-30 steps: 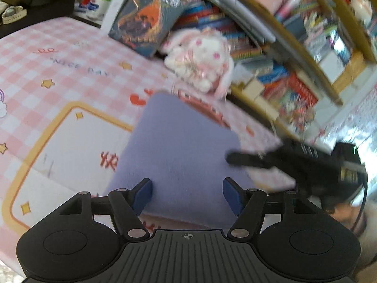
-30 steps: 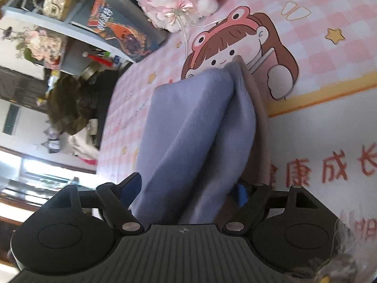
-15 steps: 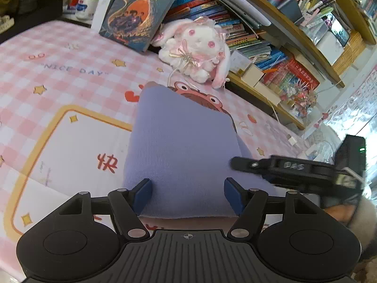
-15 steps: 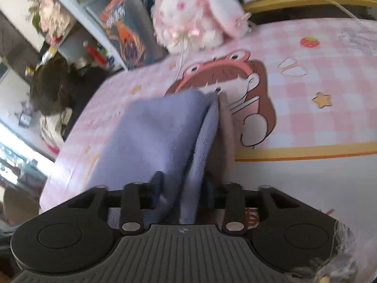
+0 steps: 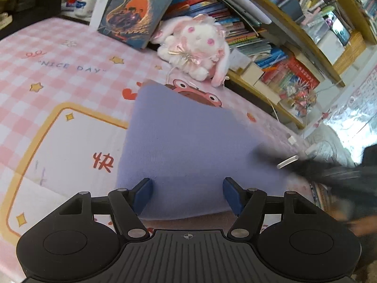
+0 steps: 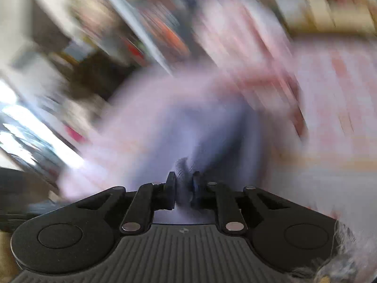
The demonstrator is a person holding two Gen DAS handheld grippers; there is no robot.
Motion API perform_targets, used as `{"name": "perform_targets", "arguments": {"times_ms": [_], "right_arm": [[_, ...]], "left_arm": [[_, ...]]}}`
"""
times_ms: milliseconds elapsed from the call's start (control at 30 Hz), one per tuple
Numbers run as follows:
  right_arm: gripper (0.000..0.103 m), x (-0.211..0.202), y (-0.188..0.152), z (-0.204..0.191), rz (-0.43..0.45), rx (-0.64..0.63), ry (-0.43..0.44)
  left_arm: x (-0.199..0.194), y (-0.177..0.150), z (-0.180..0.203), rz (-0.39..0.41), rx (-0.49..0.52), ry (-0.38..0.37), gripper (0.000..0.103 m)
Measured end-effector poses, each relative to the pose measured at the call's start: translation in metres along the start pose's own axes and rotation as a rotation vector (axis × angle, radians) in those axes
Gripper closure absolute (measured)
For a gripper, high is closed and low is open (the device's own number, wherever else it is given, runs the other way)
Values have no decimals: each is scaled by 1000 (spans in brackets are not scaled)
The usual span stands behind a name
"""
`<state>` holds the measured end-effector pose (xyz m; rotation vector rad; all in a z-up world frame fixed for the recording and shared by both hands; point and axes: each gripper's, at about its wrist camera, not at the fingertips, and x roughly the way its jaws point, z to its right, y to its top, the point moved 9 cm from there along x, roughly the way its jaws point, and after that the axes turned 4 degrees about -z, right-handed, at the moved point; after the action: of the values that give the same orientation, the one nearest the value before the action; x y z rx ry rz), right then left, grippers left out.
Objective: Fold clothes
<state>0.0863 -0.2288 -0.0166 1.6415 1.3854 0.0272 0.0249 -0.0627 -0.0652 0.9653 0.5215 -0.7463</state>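
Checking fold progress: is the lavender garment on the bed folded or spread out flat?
Folded. The lavender garment lies as a compact rectangle with a doubled near edge, and the right gripper, jaws closing, pinches its bunched layers.

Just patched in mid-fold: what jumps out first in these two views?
The lavender garment fills the middle of the pink checked bedspread, between the open left gripper fingers. The right gripper is closing on a bunched fold of it, amid heavy blur. A white plush bunny sits by the bookshelf behind.
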Motion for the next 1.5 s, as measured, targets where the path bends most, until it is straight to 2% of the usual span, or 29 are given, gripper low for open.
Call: {"name": "perform_targets", "arguments": {"times_ms": [33,100,167,200,267,367,467,533,600,633,700,767,867,967,1033,1167,1267,1400,1500], "right_arm": [[91,-10,3,-8,39,-33,41],[91,-5,-2,6,6,-39,-76],[91,14,-17,47,-104,124,-183],[91,23,-29,66,-163,219,-201],[91,24,-29,70,-148,253,-185],[90,24,-29,64,-152,204,-204],[88,13,-35,61,-150,203,-198],[82,8,-34,59,-140,196,-195],[70,3,-36,53,-130,182,-191],[68,2,-36,52,-125,174,-190],[61,-2,-35,50,-111,157,-194],[58,-6,-34,48,-96,149,-196],[51,-13,-33,47,-72,140,-218],[36,-22,-33,46,-60,77,-328],[35,-27,-34,45,-55,50,-381],[27,-32,-44,46,-55,60,-445],[21,-34,-52,47,-55,78,-491],[13,-36,-63,41,-61,114,-551],[10,-34,-74,34,-70,148,-572]], "left_arm": [[2,-1,-1,-9,-11,-5,37],[6,-5,-4,-25,-16,6,37],[7,-8,-2,-26,-12,-4,37],[7,-8,-2,-29,-4,0,37],[6,-9,-2,-28,0,2,36],[5,-9,-3,-18,-7,-3,36],[-2,-8,-2,27,-7,16,36],[-14,-1,-3,100,-6,36,36],[-24,4,-3,157,-20,37,36],[-28,6,-4,178,-28,34,36],[-35,7,-3,201,-32,36,36],[-39,7,-1,212,-28,43,36],[-41,4,4,198,7,72,35],[-39,1,8,173,56,113,33],[-36,0,10,151,91,127,33],[-30,-3,12,108,158,141,32],[-29,-7,10,84,184,130,30],[-32,-12,2,41,210,135,22],[-34,-16,-5,7,230,134,21]]}}
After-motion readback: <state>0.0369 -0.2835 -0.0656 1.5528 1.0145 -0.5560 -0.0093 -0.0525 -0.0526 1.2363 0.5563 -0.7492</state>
